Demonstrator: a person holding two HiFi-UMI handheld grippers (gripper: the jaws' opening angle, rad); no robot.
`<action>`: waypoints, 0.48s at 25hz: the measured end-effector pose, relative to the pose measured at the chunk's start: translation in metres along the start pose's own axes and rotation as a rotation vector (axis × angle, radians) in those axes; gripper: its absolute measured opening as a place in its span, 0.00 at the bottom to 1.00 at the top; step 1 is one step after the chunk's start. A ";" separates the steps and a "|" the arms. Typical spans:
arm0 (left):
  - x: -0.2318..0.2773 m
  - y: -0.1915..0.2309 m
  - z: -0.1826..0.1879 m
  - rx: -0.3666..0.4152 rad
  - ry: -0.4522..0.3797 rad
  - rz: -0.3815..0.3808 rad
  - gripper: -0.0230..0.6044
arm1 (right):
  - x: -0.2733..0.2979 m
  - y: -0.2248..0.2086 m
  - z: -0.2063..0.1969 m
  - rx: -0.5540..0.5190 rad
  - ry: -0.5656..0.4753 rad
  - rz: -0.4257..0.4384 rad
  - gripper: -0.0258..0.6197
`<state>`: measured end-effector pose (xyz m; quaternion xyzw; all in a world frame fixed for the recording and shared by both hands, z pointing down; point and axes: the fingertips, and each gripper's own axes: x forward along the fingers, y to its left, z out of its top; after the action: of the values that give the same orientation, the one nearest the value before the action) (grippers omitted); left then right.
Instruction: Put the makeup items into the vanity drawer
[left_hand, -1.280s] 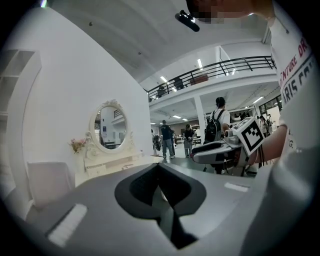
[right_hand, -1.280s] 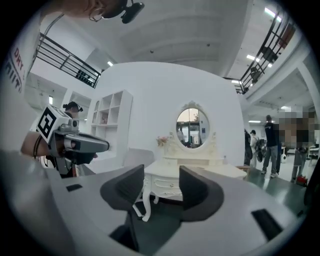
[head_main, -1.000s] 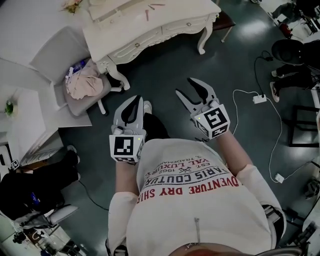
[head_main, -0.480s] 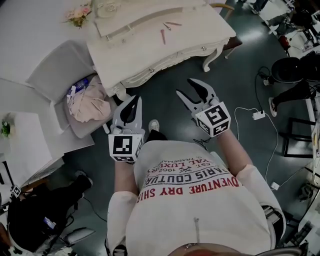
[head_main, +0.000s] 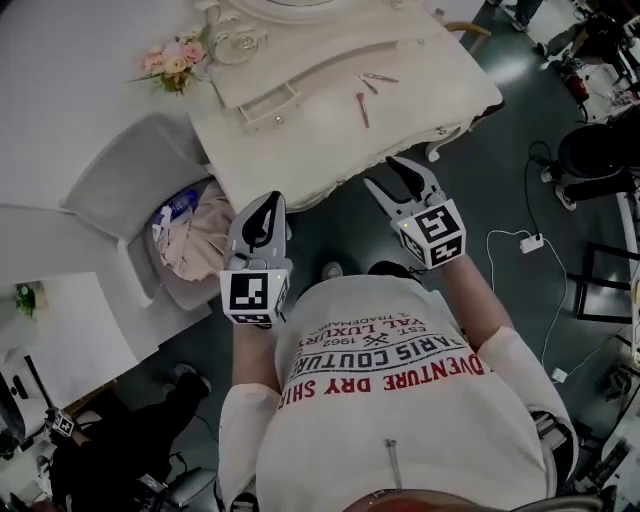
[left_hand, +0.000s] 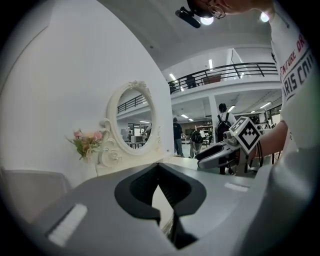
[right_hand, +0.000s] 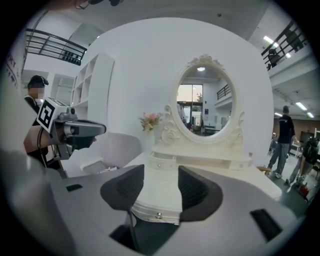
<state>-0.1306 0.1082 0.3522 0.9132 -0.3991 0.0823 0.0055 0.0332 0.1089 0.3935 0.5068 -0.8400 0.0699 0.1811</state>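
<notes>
White vanity ahead | left hand-held gripper together | right hand-held gripper apart

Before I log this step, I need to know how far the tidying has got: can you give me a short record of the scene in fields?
vanity: white, mirror at the back
makeup items: thin pink sticks lying loose on the vanity top
small drawer: pulled out, on the top to the left of the sticks
left hand-held gripper: shut, empty, at the vanity's front edge
right hand-held gripper: open, empty, at the vanity's front edge
progress: nothing picked up yet
</notes>
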 end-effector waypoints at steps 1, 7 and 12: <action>0.006 0.006 -0.002 -0.007 0.005 0.002 0.05 | 0.009 -0.005 -0.001 0.001 0.015 0.000 0.33; 0.049 0.028 -0.015 -0.027 0.031 0.029 0.05 | 0.066 -0.051 -0.013 -0.012 0.091 0.027 0.33; 0.095 0.050 -0.032 -0.053 0.084 0.094 0.05 | 0.115 -0.099 -0.020 -0.007 0.150 0.077 0.33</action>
<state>-0.1087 0.0072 0.3957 0.8887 -0.4431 0.1103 0.0427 0.0763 -0.0274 0.4488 0.4668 -0.8431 0.1115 0.2425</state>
